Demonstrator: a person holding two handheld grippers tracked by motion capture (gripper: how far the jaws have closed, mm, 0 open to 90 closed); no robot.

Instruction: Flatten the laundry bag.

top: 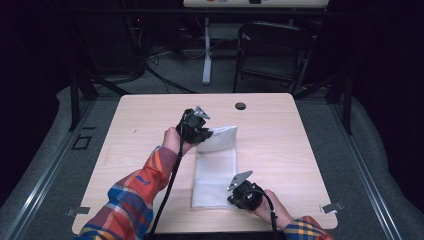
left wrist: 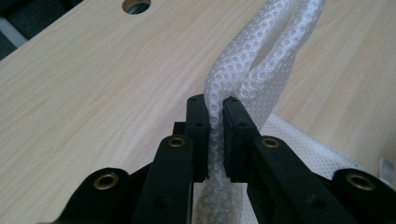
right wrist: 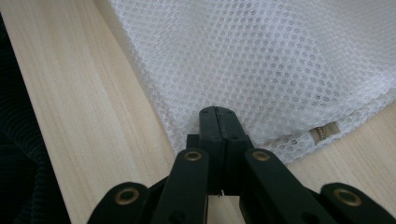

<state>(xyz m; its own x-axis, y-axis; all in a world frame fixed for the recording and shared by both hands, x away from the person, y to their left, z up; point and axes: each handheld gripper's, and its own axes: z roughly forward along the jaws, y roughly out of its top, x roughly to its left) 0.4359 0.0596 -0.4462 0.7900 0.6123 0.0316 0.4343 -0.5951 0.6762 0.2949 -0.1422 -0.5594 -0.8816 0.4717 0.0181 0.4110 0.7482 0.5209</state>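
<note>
A pale wood table [top: 280, 125] with rounded corners fills the middle of the frame, a small round hole [top: 240, 106] near its far edge. Grey carpet [top: 45, 165] surrounds it. At upper right stands a black folding chair [top: 272, 50]; a white desk leg [top: 206, 50] and cables [top: 160, 75] lie upper centre, in dim light

Plaid sleeves [top: 137, 192] of orange, blue and red meet black grippers, left [left wrist: 215, 107] and right [right wrist: 218, 113], with brass-ringed screws, grey triangular plates and black cables.
</note>
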